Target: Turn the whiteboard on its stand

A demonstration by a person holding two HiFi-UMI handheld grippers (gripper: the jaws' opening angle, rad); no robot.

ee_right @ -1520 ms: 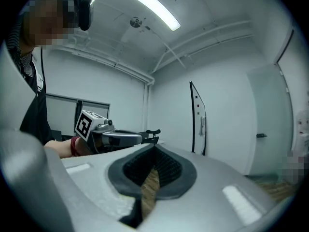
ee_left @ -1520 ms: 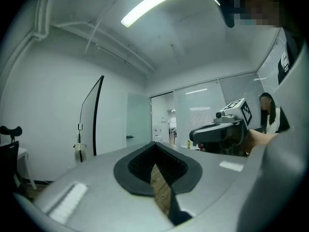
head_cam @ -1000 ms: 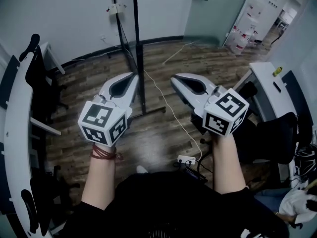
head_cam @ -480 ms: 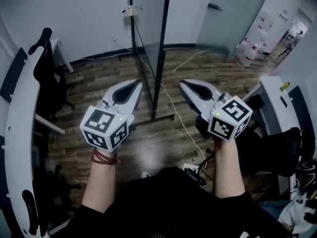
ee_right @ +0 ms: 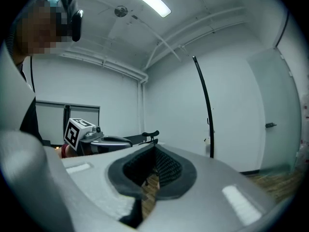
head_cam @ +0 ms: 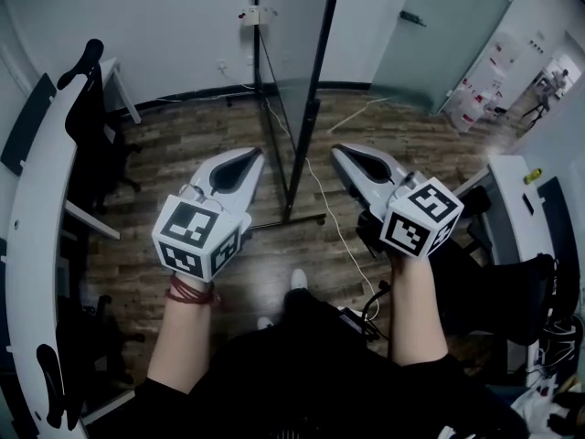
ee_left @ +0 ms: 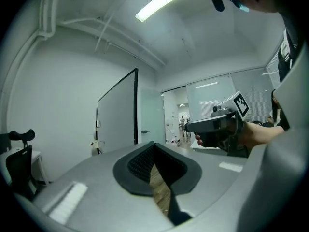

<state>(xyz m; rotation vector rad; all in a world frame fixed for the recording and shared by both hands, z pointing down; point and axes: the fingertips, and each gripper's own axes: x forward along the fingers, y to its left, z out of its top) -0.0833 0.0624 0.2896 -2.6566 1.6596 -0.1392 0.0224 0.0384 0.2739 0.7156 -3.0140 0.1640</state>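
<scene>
The whiteboard (head_cam: 309, 117) stands upright on the wooden floor (head_cam: 183, 154) ahead of both tools. From above it shows almost edge-on: a thin dark frame around a pale, blank panel. Its black base (head_cam: 285, 219) shows between the two tools in the head view. In the left gripper view the board rises ahead and to the left, and in the right gripper view its dark edge rises ahead and to the right. A curved white worktop (head_cam: 27, 208) lies well to the left of the left tool, with a black chair (head_cam: 87, 126) against it. A second worktop (head_cam: 512, 190) lies to the right of the right tool. White boxes (head_cam: 471, 103) sit by the doorway, far ahead and to the right; what they hold cannot be made out. The left tool (head_cam: 245, 161) and the right tool (head_cam: 345, 154) are held level, side by side and apart. Each has its jaws closed on nothing, and neither touches the board. A white cable (head_cam: 320, 190) trails across the floor between them.
</scene>
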